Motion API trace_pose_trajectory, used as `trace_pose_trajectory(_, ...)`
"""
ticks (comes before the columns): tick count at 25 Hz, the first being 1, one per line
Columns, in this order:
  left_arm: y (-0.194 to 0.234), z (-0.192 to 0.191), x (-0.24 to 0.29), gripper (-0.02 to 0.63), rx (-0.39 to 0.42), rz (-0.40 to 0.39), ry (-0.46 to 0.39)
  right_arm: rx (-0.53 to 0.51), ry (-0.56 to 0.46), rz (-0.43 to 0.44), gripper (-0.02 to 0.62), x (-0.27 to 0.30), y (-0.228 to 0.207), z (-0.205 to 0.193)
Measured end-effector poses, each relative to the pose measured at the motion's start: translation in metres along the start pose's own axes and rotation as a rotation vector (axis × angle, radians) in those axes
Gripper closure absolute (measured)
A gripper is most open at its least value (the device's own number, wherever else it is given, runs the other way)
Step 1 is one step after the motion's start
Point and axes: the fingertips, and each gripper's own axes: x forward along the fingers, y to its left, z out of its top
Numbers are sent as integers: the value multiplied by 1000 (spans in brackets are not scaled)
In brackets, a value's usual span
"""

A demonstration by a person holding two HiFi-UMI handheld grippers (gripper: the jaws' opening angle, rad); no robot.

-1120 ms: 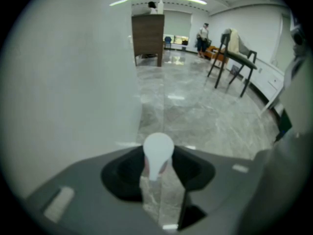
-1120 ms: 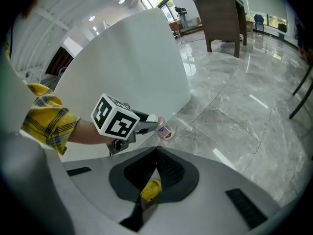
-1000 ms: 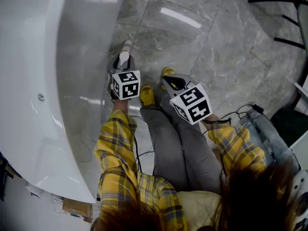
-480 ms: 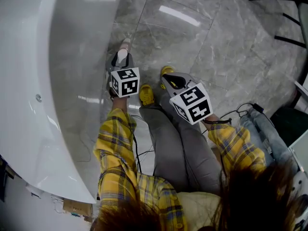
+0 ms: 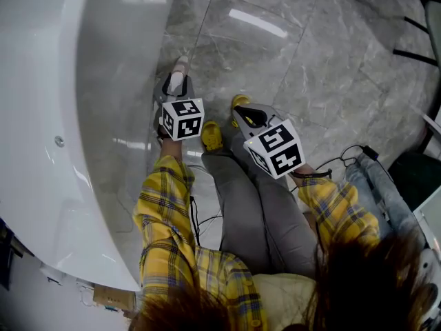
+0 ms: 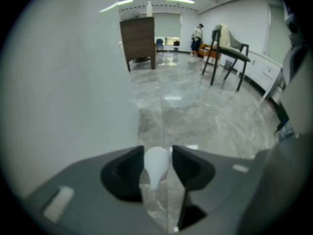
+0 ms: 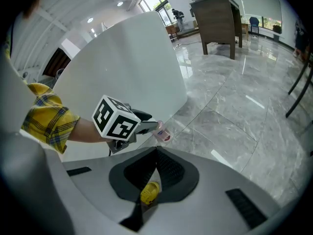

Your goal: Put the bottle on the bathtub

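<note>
My left gripper [image 5: 177,90] is shut on a small white bottle [image 5: 180,65], held over the grey marble floor close beside the outer wall of the white bathtub [image 5: 41,81]. In the left gripper view the bottle [image 6: 155,168] sits pinched between the two dark jaws, with the bathtub wall [image 6: 63,82] filling the left side. The right gripper view shows the left gripper [image 7: 151,126] from the side, the pinkish-labelled bottle [image 7: 163,133] sticking out of it, next to the bathtub [image 7: 132,53]. My right gripper [image 5: 244,112] hangs over my legs, shut with nothing in it.
I am sitting or crouching beside the tub, with grey trousers and yellow shoes [image 5: 211,136] under the grippers. Cables [image 5: 344,158] lie on the floor at right, and black chair legs [image 5: 406,26] stand at top right. A brown cabinet [image 6: 139,38] and a chair [image 6: 230,50] stand farther off.
Hardly anything has moved; my left gripper with the bottle has only drifted slightly. The right gripper is where it was.
</note>
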Motion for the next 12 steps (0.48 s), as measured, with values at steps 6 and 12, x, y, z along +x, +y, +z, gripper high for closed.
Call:
trace_pose_trajectory(6,1,17,-15,422,12,-16,-27,7,-24,-4,583,-9,7,11)
trace_pose_trajectory(12,-4,34,-45,439,-3,-22,-47,5,-55,-6,583,-24,13,27)
